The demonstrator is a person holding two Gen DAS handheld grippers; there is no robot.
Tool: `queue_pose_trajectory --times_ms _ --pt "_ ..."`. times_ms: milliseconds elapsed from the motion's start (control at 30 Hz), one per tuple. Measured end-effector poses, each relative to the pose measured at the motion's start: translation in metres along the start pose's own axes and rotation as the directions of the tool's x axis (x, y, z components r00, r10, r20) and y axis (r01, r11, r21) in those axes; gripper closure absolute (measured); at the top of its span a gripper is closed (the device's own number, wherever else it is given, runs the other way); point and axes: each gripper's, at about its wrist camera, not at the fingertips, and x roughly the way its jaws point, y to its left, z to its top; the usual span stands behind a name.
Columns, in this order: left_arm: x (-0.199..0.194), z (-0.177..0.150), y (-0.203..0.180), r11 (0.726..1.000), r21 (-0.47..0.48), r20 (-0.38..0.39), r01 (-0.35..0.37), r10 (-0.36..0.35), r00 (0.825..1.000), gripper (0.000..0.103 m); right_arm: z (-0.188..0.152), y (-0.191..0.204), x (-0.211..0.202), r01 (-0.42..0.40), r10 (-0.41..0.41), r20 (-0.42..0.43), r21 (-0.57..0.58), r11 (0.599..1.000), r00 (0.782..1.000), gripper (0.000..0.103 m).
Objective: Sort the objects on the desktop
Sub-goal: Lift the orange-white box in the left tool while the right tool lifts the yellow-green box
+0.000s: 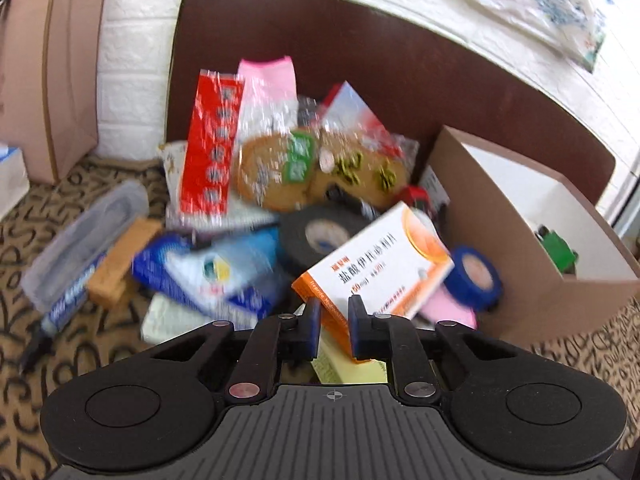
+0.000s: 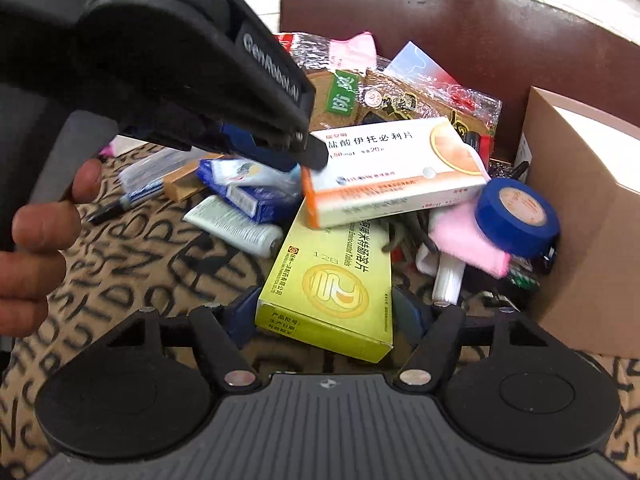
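A heap of small items lies on a patterned cloth. My left gripper is shut on the near corner of an orange-and-white medicine box, which tilts up over the heap. In the right wrist view the same left gripper reaches in from the upper left and pinches that medicine box at its left end. Under it lies a yellow medicine box, flat on the cloth. My right gripper straddles its near end, with a blue pad against each long side.
An open cardboard box stands at the right, with a blue tape roll and a pink cloth beside it. Black tape, snack packets, a tube and a marker crowd the heap. A hand is at the left.
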Motion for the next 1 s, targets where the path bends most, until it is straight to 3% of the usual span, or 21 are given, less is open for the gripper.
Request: queue_pose_trajectory --times_ms 167,267,300,367,433,533,700,933,1000 --pt "-0.025 -0.028 -0.002 1.0 -0.005 -0.03 0.02 -0.02 0.999 0.09 -0.022 0.0 -0.033 -0.004 0.004 -0.02 -0.03 1.0 1.0 0.029" --pt "-0.038 -0.044 -0.005 1.0 0.002 -0.05 0.016 -0.016 0.999 0.082 -0.034 -0.004 -0.054 -0.003 0.002 -0.038 -0.016 1.0 0.999 0.03" --pt "-0.042 -0.048 -0.007 1.0 0.002 -0.055 0.015 -0.015 0.998 0.068 -0.039 -0.004 -0.061 0.001 -0.001 -0.039 -0.015 1.0 0.999 0.03" --pt "-0.048 -0.054 -0.008 1.0 -0.008 -0.061 0.016 -0.017 0.998 0.065 -0.047 -0.005 -0.073 0.014 -0.015 -0.05 -0.023 1.0 0.999 0.03" --pt "-0.052 -0.056 -0.01 0.999 -0.024 -0.066 0.032 -0.033 0.997 0.043 -0.057 -0.004 -0.083 0.022 -0.023 -0.068 -0.026 0.999 0.997 0.03" --pt "-0.055 -0.053 -0.018 0.998 -0.043 -0.043 0.038 -0.04 0.998 0.02 -0.07 -0.003 -0.097 0.027 -0.029 -0.08 -0.032 0.999 0.996 0.03" --pt "-0.038 -0.039 -0.036 0.999 -0.051 -0.05 0.003 -0.006 0.999 0.013 -0.071 -0.006 -0.102 0.02 -0.019 -0.074 0.01 1.0 0.997 0.024" --pt "0.005 -0.037 -0.038 0.998 -0.028 -0.158 -0.062 0.057 0.986 0.014 -0.069 -0.007 -0.102 0.023 -0.022 -0.049 0.005 1.0 0.999 0.022" --pt "0.014 -0.039 -0.036 0.997 -0.014 -0.178 -0.082 0.078 0.981 0.018 -0.068 -0.008 -0.099 0.023 -0.023 -0.057 0.013 1.0 0.998 0.022"
